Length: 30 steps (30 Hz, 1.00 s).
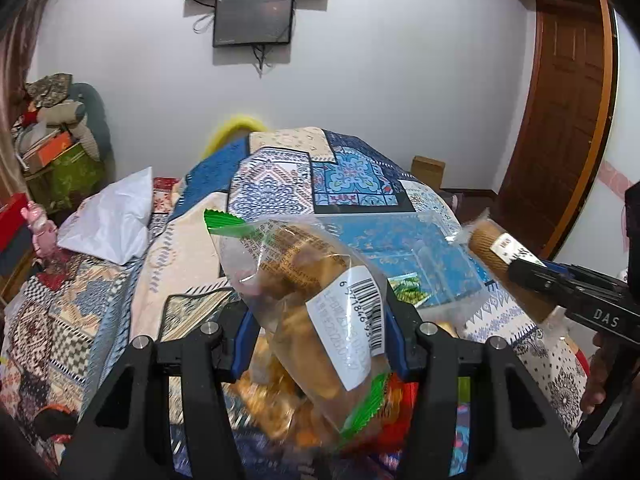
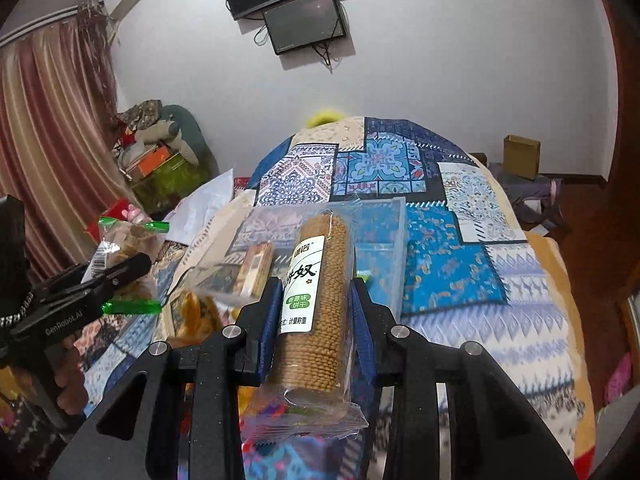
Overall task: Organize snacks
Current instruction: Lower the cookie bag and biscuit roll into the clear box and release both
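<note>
My left gripper (image 1: 320, 316) is shut on a clear pastry bag (image 1: 304, 280) with green crimped ends and a barcode label, held above the bed. It also shows in the right wrist view (image 2: 120, 256). My right gripper (image 2: 316, 304) is shut on a clear-wrapped roll of round biscuits (image 2: 316, 300) with a white and green label. The roll also shows at the right of the left wrist view (image 1: 496, 252). A clear plastic box (image 2: 380, 232) lies on the quilt just beyond the roll. More loose snack packs (image 1: 276, 400) lie blurred below both grippers.
A patchwork quilt (image 2: 460, 272) covers the bed. A white bag (image 1: 116, 220) lies at the left. A cluttered pile (image 2: 156, 152) stands by the curtain. A cardboard box (image 2: 520, 156) sits on the floor near the wooden door (image 1: 568, 128).
</note>
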Available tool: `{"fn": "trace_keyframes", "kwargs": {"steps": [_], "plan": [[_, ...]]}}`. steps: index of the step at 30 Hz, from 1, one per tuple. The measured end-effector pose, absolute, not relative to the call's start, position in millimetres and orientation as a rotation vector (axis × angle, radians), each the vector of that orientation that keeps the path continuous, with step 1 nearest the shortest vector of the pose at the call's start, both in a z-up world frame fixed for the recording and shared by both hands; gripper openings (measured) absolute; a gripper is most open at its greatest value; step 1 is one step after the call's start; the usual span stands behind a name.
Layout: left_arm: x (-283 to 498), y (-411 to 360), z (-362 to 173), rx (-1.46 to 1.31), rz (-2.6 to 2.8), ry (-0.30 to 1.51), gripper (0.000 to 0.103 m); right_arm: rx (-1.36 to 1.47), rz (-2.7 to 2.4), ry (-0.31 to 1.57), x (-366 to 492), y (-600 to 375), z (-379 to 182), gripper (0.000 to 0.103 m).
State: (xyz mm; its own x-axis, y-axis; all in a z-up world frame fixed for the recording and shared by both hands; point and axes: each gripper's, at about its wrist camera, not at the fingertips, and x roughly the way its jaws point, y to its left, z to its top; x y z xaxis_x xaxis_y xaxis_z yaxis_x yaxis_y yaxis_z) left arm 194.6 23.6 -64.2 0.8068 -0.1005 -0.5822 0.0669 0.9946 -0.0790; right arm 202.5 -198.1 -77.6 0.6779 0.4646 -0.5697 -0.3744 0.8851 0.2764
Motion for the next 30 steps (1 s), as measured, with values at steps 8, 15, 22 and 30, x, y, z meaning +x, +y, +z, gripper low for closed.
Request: {"fn": "trace_keyframes", "kwargs": {"steps": [8, 15, 22, 30], "plan": [[248.9, 5.5, -88.3, -0.042, -0.139, 0.693, 0.053, 0.13, 0.461, 0.708, 242.4, -188.2, -91.2, 0.031], [293.1, 3.7, -116.8, -0.079, -0.142, 0.832, 0.053, 0.105, 0.46, 0.753, 271.4, -176.0, -110.5, 0.031], [310.4, 6.1, -135.0, -0.121, -0.149, 0.939, 0.054, 0.085, 0.441, 0.795, 289.2, -172.7, -128.0, 0.031], [310.4, 18.9, -142.8, -0.208, -0.122, 0.977, 0.06, 0.043, 0.424, 0.793, 284.5, -172.4, -121.8, 0.031]]}}
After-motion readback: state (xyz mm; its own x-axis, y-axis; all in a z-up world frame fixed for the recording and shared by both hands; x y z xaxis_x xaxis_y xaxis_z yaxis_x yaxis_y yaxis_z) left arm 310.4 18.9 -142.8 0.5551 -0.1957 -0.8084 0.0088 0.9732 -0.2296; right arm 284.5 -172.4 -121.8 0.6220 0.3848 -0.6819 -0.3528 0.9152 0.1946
